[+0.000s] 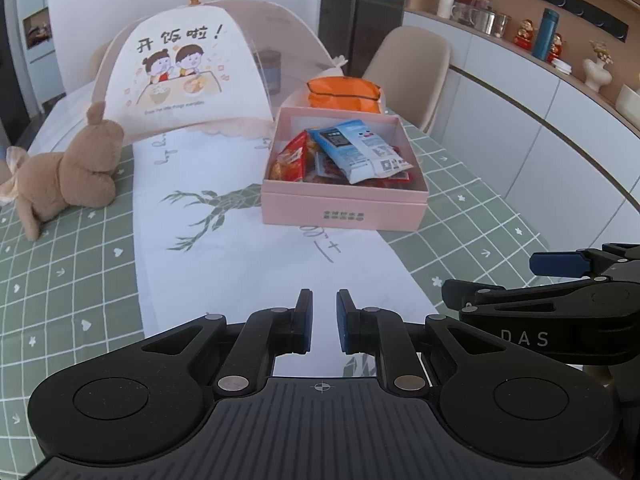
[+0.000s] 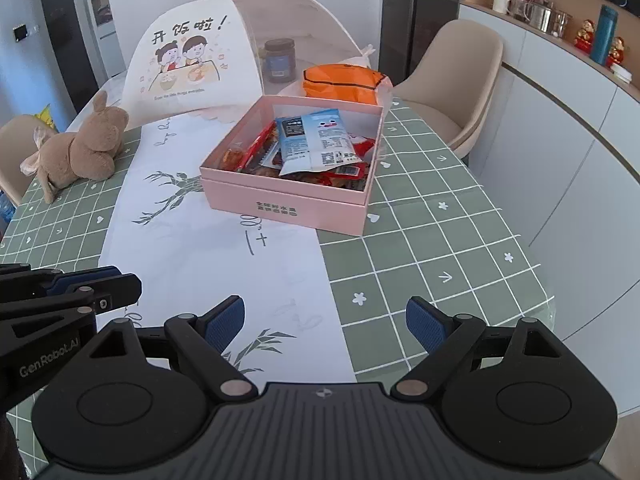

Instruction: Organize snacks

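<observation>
I see the open pink cardboard box [image 2: 286, 200] at twelve o'clock on the table [image 2: 424, 264], its snack packets piled inside. My left gripper [image 1: 324, 320] is nearly closed and empty, my right gripper [image 2: 325, 320] wide and empty. Loading looks finished; next, probably tidying or covering.

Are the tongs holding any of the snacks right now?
No, nothing is held. The left tongs are nearly shut on empty air, the right tongs stand open, and the snacks lie in the pink box.
</observation>
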### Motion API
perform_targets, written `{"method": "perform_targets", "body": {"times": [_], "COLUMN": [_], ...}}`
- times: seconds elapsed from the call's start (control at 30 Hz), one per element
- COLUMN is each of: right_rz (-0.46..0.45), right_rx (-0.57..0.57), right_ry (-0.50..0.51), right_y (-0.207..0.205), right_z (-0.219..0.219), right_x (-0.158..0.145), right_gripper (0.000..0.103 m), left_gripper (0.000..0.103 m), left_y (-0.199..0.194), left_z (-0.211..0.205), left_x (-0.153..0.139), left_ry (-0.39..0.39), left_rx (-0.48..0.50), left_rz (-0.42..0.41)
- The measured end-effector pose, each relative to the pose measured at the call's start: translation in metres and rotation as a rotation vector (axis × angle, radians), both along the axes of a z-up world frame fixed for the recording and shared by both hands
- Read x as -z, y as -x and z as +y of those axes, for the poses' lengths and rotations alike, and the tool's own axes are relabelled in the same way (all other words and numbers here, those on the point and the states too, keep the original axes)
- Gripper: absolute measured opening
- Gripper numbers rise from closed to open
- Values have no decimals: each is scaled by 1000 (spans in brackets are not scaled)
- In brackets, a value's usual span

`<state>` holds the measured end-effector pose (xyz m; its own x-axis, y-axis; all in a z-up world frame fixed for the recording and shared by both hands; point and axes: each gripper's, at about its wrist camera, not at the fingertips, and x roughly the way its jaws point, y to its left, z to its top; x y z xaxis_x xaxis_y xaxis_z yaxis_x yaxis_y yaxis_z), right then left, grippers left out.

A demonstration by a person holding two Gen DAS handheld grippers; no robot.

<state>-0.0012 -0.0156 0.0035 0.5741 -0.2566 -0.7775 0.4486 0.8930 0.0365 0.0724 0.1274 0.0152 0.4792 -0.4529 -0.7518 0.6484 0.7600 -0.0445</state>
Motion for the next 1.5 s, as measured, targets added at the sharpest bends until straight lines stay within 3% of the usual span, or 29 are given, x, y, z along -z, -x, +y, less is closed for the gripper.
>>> {"method": "perform_targets", "body": {"times": [1.5], "right_rz": [-19], "right_rx": [-18], "right_ry": [-13], "right_y": [-5], "right_z": [-2], "right_x": [-5], "right_gripper": [89], "left_gripper": [16], "left_y": [0], "left_z": [-2], "left_x": [0], "left_ry": [8], "left_rx": [7], "left_rz": [-17]}}
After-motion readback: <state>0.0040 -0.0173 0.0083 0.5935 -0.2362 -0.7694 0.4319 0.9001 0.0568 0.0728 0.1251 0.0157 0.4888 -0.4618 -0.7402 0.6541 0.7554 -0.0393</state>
